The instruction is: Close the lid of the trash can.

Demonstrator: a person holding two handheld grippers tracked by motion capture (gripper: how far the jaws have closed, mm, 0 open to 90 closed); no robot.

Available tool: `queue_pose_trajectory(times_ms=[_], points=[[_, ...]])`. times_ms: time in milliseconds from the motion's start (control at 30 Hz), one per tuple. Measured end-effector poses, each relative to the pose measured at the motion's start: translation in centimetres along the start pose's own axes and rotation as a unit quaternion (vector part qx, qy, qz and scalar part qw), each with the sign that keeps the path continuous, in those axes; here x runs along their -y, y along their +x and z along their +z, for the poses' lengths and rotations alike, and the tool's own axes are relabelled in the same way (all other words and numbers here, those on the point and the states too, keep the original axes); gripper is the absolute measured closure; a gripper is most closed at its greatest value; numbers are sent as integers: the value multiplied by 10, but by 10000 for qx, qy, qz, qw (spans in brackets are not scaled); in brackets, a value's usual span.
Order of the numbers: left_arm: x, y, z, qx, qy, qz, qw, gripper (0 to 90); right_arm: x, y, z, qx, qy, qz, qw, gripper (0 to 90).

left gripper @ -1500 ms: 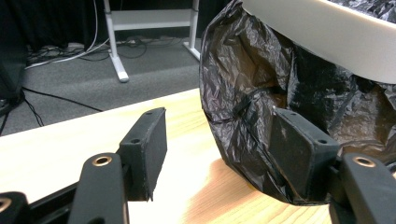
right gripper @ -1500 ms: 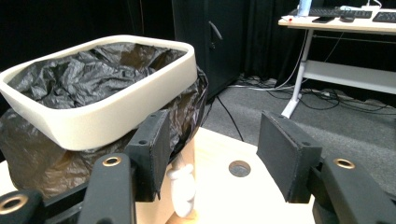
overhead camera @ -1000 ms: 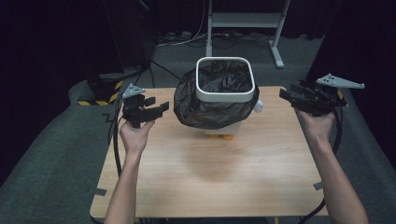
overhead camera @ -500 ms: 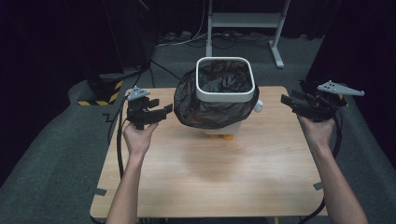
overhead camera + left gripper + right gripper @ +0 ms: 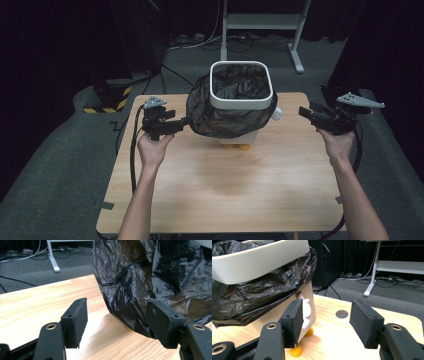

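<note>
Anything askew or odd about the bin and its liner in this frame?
Yes. The black bag bulges out below the white rim on the bin's left side, slack and crumpled rather than snug. The left gripper is at that bulge, jaws open. Nothing spilled on the table.

Count: one white bin mid-counter, one black bag lining the bin, two orange feet under it, two tools flanking it: left tool, right tool.

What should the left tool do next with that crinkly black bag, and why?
Probably close on the bag. The left tool is open, with a fold of the crinkly black plastic bag sitting by its right pad. The bag hangs over the white square bin, so gripping it likely comes first.
</note>
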State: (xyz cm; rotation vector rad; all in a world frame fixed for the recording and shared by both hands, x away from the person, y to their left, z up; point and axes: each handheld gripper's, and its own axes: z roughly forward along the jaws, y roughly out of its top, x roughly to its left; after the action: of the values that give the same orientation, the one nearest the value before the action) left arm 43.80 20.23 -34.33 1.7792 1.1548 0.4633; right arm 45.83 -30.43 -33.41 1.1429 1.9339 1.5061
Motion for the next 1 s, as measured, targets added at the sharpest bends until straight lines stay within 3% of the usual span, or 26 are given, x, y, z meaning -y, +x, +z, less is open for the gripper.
queue_pose_trajectory(times_ms=[400, 1000], points=[[11, 1, 6, -93, -103, -127, 9998, 339, 13, -5, 4, -12, 27, 106, 9999, 430], [23, 2, 14, -120, 28, -119, 9999, 340, 33, -7, 12, 86, 108, 170, 9998, 428]])
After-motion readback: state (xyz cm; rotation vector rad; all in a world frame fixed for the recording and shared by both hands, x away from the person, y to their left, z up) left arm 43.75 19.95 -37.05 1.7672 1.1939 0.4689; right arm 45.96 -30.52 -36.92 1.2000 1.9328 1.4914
